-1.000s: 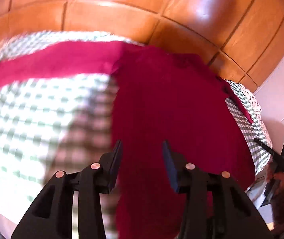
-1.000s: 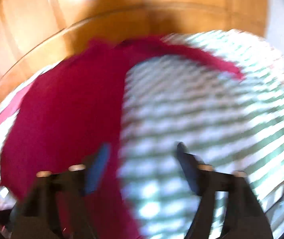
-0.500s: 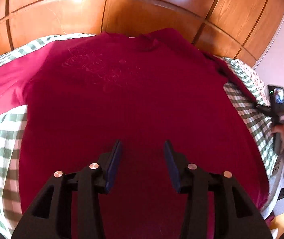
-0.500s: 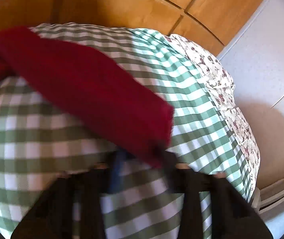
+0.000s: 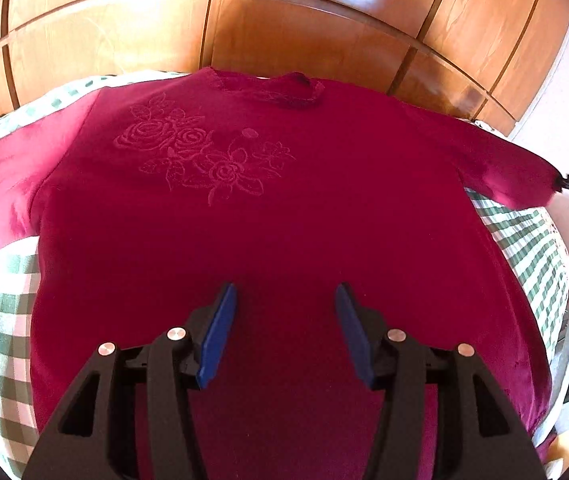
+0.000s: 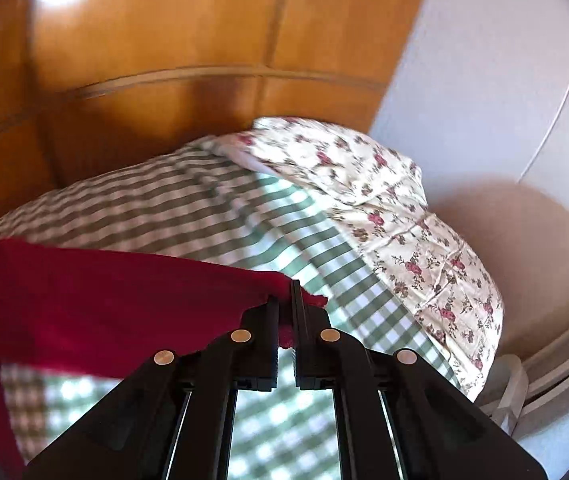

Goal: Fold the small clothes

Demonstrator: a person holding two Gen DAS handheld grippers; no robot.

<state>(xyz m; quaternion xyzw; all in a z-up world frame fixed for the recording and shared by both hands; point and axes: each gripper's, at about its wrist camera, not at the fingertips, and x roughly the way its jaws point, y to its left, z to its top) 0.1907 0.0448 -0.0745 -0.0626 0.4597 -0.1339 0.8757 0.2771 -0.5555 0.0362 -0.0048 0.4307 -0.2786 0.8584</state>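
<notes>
Crimson knit, a long-sleeved sweater [image 5: 284, 220] with roses embossed on the chest, lies face up across the green-checked bedcover [image 5: 0, 320], its neckline toward the wooden wardrobe doors [image 5: 284, 20]. A second ago the right gripper [image 6: 284, 300] hung with its jaws wide above the bedcover beside the sweater's body; now they are pinched together on the cuff of the right sleeve [image 6: 104, 292], and that sleeve is lifted off the bedcover and stretched outward, toward the flowered pillow [image 6: 384, 208]. The left gripper [image 5: 284, 320] has slid from the sweater's side edge to over its lower middle, where it hovers with nothing between its blue pads, the jaws opening. I judge that the sleeve fold is just starting: the cuff is secured, so the sleeve can next be carried across the chest.
</notes>
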